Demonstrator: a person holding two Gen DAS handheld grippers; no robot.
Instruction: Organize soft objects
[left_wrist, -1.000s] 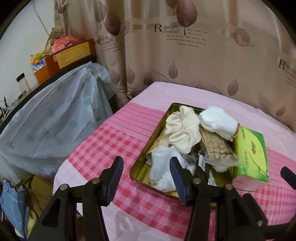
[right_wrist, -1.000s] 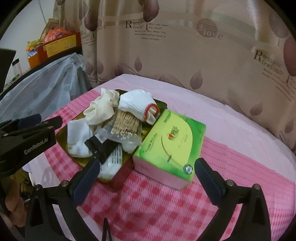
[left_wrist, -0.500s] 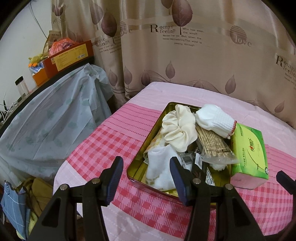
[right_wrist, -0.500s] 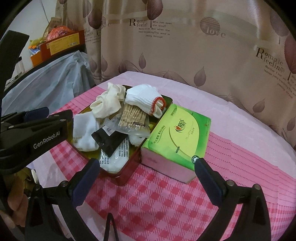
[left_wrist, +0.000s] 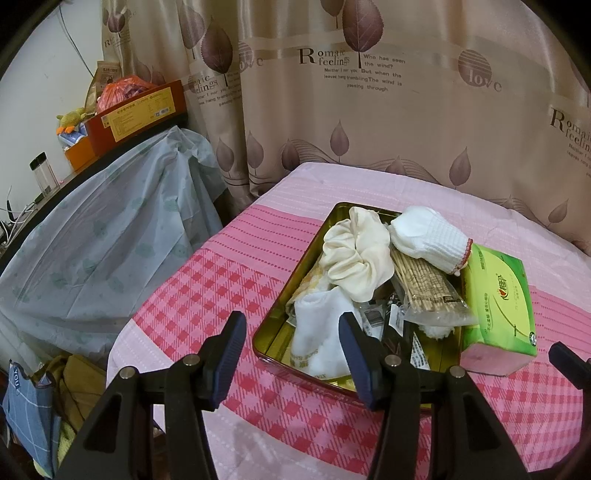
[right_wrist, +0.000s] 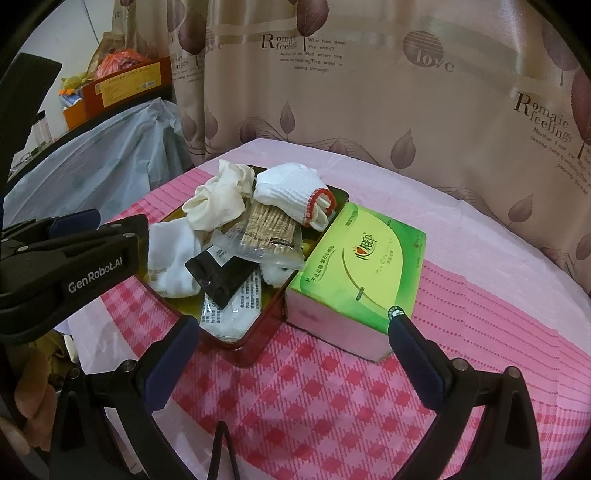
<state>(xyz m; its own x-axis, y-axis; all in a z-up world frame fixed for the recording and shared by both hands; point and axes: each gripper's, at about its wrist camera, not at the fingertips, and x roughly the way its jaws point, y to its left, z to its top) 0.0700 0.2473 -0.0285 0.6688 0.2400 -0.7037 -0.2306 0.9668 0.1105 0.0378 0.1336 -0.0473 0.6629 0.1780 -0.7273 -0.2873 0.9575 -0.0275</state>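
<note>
A gold metal tin (left_wrist: 273, 332) (right_wrist: 255, 347) sits on the pink checked tablecloth. It holds a cream scrunchie (left_wrist: 356, 258) (right_wrist: 218, 199), a white knit glove with a red cuff (left_wrist: 428, 236) (right_wrist: 291, 192), a white sock (left_wrist: 317, 332) (right_wrist: 170, 258), a bag of wooden sticks (left_wrist: 424, 288) (right_wrist: 269, 229) and small packets. A green tissue pack (left_wrist: 498, 306) (right_wrist: 365, 266) lies against the tin's right side. My left gripper (left_wrist: 291, 343) is open and empty, hovering before the tin's near left corner. My right gripper (right_wrist: 291, 350) is open wide and empty, in front of the tissue pack.
A leaf-print curtain (left_wrist: 369, 110) hangs behind the table. Left of the table stands furniture under a pale plastic sheet (left_wrist: 92, 251), with boxes (left_wrist: 136, 114) and a jar (left_wrist: 42, 177) on top. Clothes (left_wrist: 44, 406) lie on the floor at lower left.
Both grippers have drawn back a little from the tin and stayed open. The tin and tissue pack have not moved.
</note>
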